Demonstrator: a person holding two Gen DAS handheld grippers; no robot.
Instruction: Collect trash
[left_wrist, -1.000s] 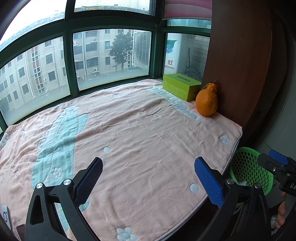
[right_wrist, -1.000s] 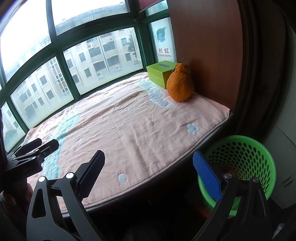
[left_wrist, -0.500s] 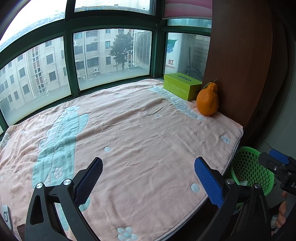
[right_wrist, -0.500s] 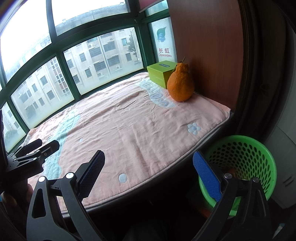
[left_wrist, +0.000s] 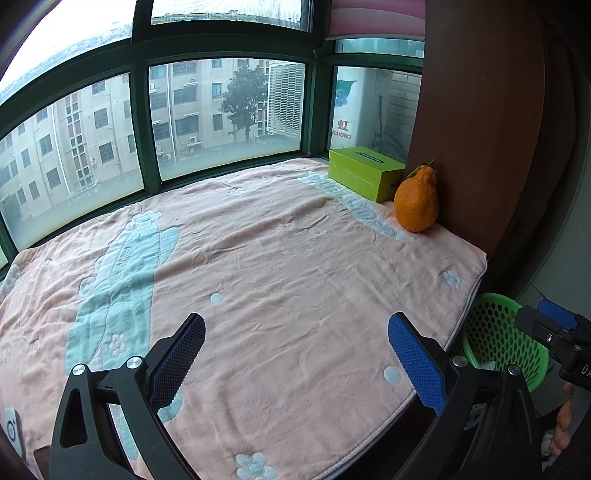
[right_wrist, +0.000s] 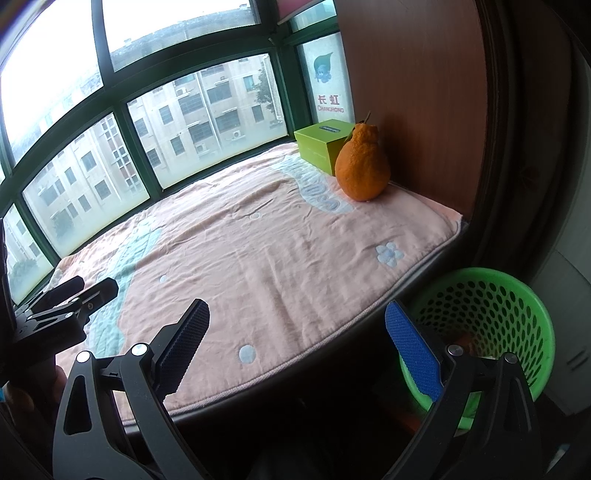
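A green mesh trash basket (right_wrist: 491, 314) stands on the floor beside the ledge's right end; it also shows in the left wrist view (left_wrist: 498, 339), with pale scraps inside. My left gripper (left_wrist: 295, 354) is open and empty above the pink blanket (left_wrist: 277, 266). My right gripper (right_wrist: 295, 347) is open and empty, over the ledge's front edge, left of the basket. Each gripper shows in the other's view: the right gripper (left_wrist: 554, 332) at the far right, the left gripper (right_wrist: 66, 302) at the far left. No loose trash shows on the blanket.
An orange knobbed citrus fruit (left_wrist: 417, 201) and a lime-green tissue box (left_wrist: 365, 177) sit at the blanket's far right corner against a wooden panel (left_wrist: 476, 110). Green-framed windows (left_wrist: 229, 107) close the back. A white device's corner (left_wrist: 11, 428) lies at the near left.
Both grippers drifted slightly back; the fruit and box look a little further away in the left view. Both jaws stay open.
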